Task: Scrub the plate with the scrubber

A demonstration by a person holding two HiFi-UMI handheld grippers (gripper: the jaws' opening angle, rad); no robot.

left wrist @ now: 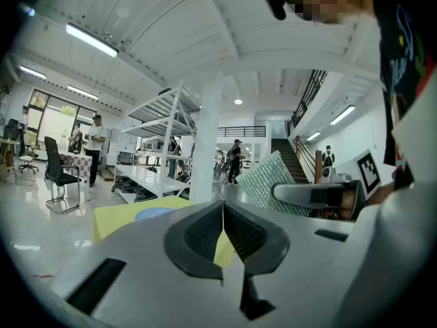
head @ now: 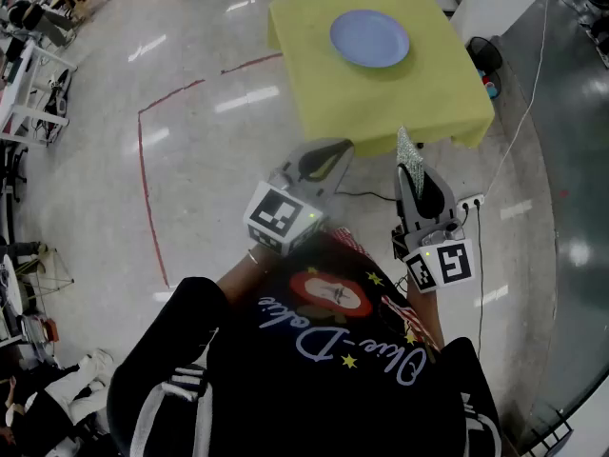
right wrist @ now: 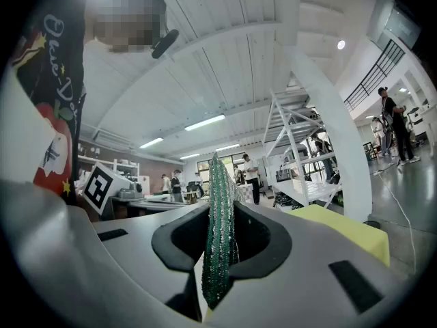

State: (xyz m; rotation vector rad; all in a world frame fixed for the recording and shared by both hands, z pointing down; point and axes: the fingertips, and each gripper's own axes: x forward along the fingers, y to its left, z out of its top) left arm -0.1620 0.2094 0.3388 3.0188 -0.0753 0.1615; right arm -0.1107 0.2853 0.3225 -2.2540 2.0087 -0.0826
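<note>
- Head view: the plate (head: pixel 369 38) lies flat on the yellow table (head: pixel 381 103).
- Left tool (head: pixel 330 154) hovers by the table's near edge, its jaws pressed together with nothing between them.
- Right tool (head: pixel 416 181), also by that near edge, clamps the green scrubber (head: pixel 409 152), well apart from the plate.

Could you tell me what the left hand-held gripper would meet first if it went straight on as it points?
Probably the near edge of the yellow table, short of the blue plate, though depth is unclear.
</note>
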